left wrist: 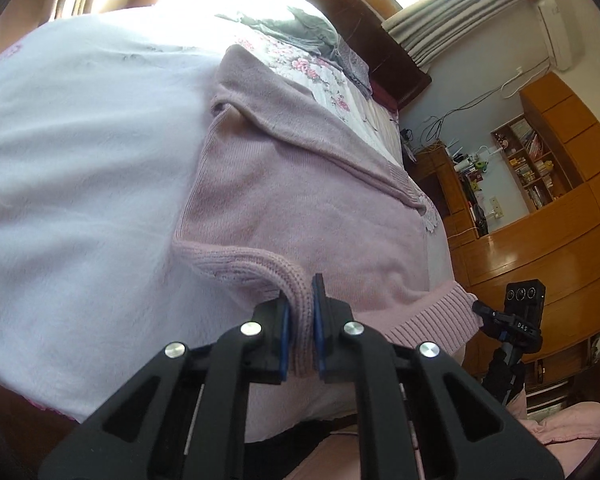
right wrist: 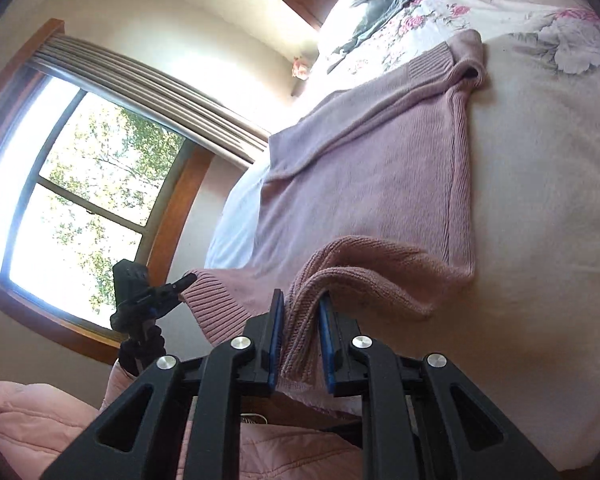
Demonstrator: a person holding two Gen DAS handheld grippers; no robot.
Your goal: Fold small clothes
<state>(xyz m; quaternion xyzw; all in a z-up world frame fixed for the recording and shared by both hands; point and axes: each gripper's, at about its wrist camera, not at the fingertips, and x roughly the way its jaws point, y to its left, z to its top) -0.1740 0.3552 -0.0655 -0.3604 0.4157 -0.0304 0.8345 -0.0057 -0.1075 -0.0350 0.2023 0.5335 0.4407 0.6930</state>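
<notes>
Pink knitted sweater [left wrist: 300,184] is spread flat on a bed, over a pale sheet [left wrist: 80,168], with its sleeves folded across the body. On the left, the left gripper [left wrist: 300,320] is clamped on the ribbed hem of the sweater: a fold of the rib is pressed between the two blue-faced pads [left wrist: 285,332], and the hem is lifted slightly off the sheet at that corner. Further along the bed, a floral quilt [left wrist: 320,68] and a grey garment [left wrist: 296,26] are seen near the dark wooden headboard [left wrist: 384,48]. Past the far edge of the bed, wooden shelving [left wrist: 540,168] stands against the wall. The other gripper is seen in the left wrist view, at the opposite ribbed corner of the hem, to the right. In the right wrist view, the right gripper [right wrist: 302,332] is closed on a bunched fold of the same ribbed hem, which is held between its blue pads [right wrist: 276,344] and raised above the bed surface. The left gripper appears there at the far hem corner, in front of a window [right wrist: 80,208] with a gathered curtain [right wrist: 148,92]. A pink quilted fabric [right wrist: 28,424] is visible below the grippers at the bed's near edge.
</notes>
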